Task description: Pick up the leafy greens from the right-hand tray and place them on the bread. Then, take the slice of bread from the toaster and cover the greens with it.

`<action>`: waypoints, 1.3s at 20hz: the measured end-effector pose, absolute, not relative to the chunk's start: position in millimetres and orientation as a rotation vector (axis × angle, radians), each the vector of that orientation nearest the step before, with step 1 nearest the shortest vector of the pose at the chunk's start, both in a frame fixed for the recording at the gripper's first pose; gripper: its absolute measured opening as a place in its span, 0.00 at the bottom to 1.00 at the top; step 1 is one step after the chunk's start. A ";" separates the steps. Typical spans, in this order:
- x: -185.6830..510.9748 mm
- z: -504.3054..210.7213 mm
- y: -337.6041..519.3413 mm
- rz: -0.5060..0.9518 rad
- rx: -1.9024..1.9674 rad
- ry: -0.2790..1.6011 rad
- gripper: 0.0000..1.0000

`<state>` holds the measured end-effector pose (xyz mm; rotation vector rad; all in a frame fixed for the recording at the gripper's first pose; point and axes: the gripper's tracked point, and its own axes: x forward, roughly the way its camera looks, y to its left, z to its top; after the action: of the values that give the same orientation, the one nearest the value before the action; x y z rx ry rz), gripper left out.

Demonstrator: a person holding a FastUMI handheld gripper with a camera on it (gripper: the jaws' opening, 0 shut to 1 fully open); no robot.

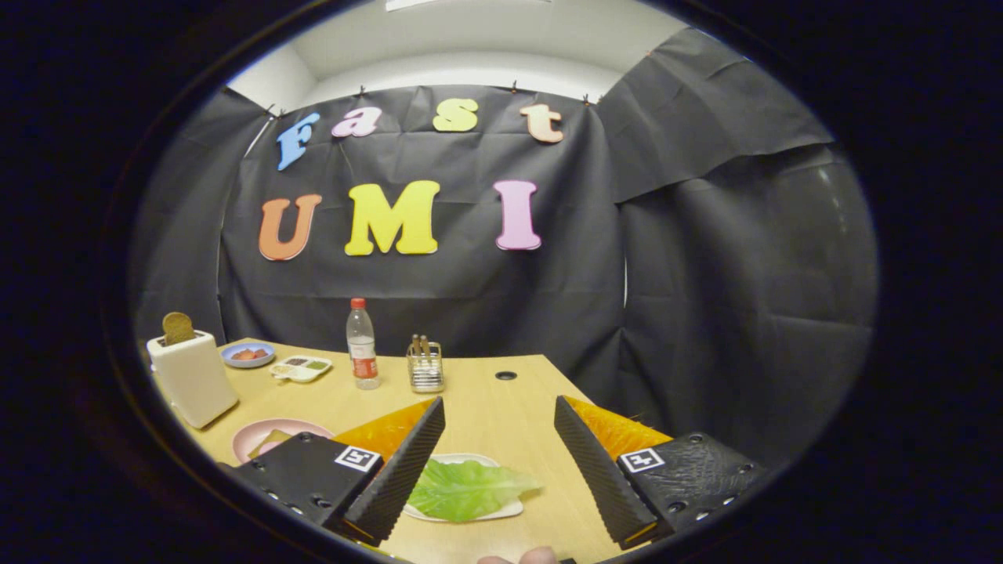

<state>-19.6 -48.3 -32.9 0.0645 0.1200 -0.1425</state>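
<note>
The hand-held gripper (499,439) is held wide open above the tabletop (501,407), with nothing gripped between its fingers. The leafy greens (466,487) are seen lying on a white tray (513,511) just ahead of the fingers, nearer the left one. A toaster (192,377) with a bread slice (178,327) standing up from its slot is placed far to the left, and a pink plate (258,436) lies near it.

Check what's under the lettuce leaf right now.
The lettuce leaf lies on a white tray, between the open gripper's fingers. The tray's middle is covered by the leaf.
</note>
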 end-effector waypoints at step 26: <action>34.2 -180.7 -63.2 -0.169 0.812 0.667 0.83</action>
<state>34.2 -63.2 -180.7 0.8117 0.6670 -0.1693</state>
